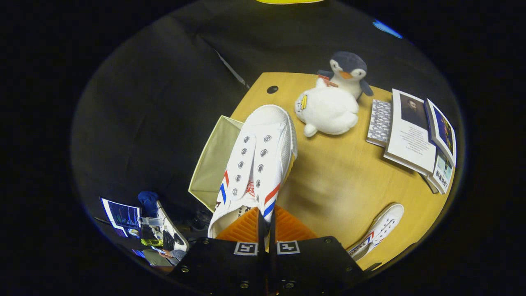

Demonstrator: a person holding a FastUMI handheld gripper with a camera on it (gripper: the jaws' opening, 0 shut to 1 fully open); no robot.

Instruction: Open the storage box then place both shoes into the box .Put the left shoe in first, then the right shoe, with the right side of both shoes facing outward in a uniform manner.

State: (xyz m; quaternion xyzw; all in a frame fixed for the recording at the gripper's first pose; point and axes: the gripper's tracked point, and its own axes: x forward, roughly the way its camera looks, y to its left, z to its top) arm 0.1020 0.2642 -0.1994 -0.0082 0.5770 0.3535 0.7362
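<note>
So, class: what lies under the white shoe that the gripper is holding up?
Under the held shoe lie the beige storage box and the wooden table. The shoe covers part of the box, so its inside cannot be seen. The gripper pinches the shoe's heel collar.

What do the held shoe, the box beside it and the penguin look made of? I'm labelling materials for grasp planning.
The gripper is shut on the white shoe: likely matte canvas, with metal-looking eyelets. The storage box looks like soft beige fabric, its wall flat and dull. The penguin seems plush, fuzzy-edged.
</note>
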